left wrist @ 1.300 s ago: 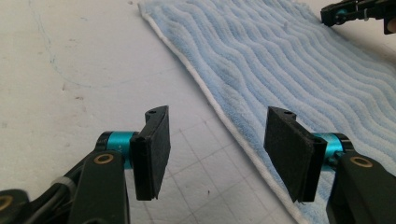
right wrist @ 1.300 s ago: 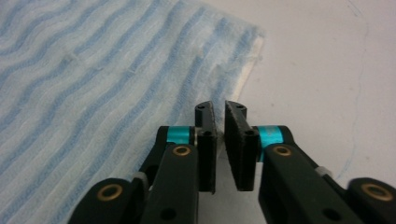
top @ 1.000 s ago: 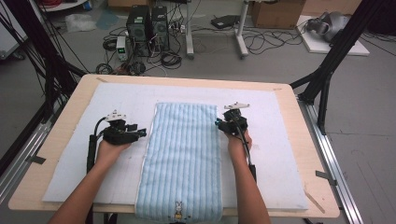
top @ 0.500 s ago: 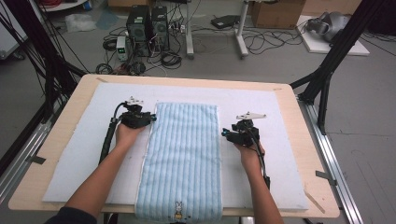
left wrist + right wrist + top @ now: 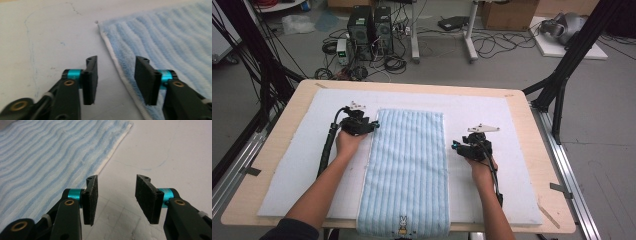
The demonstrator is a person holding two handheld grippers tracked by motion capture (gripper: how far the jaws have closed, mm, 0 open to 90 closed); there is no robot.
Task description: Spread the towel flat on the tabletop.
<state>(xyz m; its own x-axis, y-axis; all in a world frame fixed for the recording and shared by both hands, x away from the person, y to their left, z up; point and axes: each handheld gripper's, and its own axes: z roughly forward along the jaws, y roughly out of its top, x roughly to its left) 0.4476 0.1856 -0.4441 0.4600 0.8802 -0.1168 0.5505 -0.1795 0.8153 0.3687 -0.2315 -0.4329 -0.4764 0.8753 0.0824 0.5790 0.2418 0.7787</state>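
Both tools flank the towel (image 5: 406, 170) — jaws apart, over its side edges.

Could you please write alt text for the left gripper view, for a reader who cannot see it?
Two black tongs stand open over the white edge of a blue-striped towel, gripping nothing. The towel lies flat on a pale grey mat, its corner near the top centre.

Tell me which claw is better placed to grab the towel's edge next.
Left, probably. The left claw stands open with the towel's white hem running between its jaws. The right claw, also open, sits over bare mat beside the towel's edge.
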